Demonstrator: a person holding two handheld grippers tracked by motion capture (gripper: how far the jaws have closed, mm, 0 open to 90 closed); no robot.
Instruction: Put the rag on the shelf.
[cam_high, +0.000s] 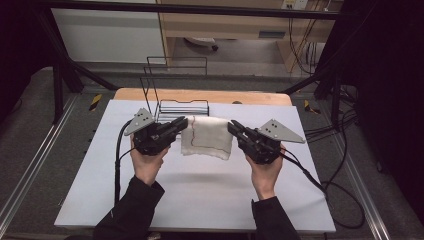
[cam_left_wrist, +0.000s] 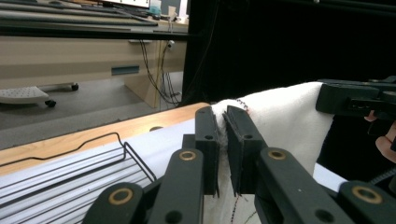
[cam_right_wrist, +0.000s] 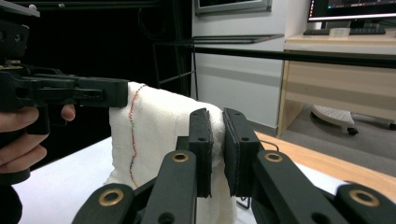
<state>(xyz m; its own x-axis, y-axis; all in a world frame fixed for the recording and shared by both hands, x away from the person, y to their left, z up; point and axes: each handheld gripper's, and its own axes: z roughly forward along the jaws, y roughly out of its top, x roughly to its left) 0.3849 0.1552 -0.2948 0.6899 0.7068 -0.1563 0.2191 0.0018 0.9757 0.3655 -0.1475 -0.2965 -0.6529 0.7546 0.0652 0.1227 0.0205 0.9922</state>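
My jaws hide the corners of the white cloth (cam_high: 207, 136) that I hold. The cloth hangs stretched between my left gripper (cam_high: 176, 126) and my right gripper (cam_high: 236, 128), above the white table (cam_high: 200, 195). Both pairs of jaws are squeezed tight on its top edge. A wire rack (cam_high: 175, 106) sits behind.

A lab-like recording room with office furniture

A white-covered table (cam_high: 200, 200) is framed by black metal bars (cam_high: 190, 9) and dark curtains (cam_high: 390, 100); cables (cam_high: 300, 45) are trailed over grey carpet, and a wooden desk (cam_right_wrist: 341, 79) with a monitor (cam_right_wrist: 352, 8) is seen behind.
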